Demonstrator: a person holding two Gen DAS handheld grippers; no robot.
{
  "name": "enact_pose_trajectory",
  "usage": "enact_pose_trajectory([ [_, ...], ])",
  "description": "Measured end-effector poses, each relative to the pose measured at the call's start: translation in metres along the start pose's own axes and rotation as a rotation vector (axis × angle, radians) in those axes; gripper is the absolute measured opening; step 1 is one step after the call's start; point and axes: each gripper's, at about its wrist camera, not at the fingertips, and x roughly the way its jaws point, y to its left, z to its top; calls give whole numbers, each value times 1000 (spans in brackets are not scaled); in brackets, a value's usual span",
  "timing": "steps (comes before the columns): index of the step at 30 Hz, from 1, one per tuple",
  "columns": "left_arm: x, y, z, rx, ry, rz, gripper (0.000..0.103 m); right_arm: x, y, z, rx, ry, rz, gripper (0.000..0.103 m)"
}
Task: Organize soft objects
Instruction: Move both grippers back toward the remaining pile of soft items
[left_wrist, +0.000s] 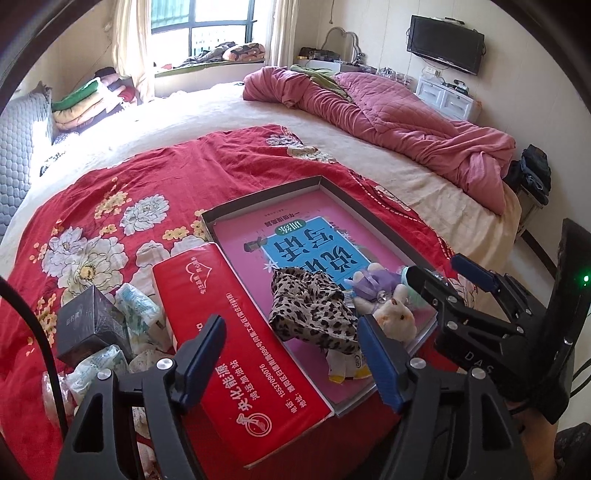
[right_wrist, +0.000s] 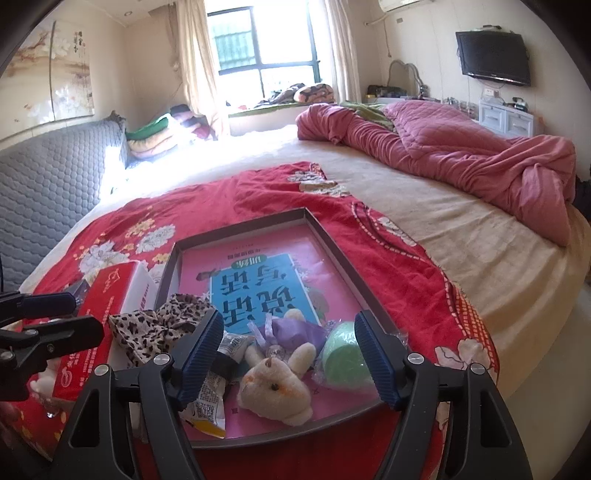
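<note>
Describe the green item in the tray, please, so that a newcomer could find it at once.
On the red floral bedspread lies a shallow grey tray. At its near right corner, beside the plush bunny, sits the green roll, the only smooth, plastic-wrapped pastel cylinder there.

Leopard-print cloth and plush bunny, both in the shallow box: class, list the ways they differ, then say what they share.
1. The leopard-print cloth is tan with dark spots; the plush bunny is cream, with a purple bow.
2. The cloth is a crumpled, flat piece of fabric; the bunny is a stuffed, rounded toy.
3. The cloth lies at the box's left edge, by the red carton; the bunny lies nearer the middle, beside a green roll.

Both are soft and rest inside the box.
</note>
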Motion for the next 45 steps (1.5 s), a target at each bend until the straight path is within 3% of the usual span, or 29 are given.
enact_pose_trajectory([
  [5,-11,3,-3,0,-12,25,77,-15,6,7,-8,-54,-6,78],
  [22,-40,25,-12,-36,-53,41,77,-43,42,13,-103,-130,-56,78],
  [45,-82,85,-33,-139,-90,93,77,-80,117,27,-218,-144,74,79],
])
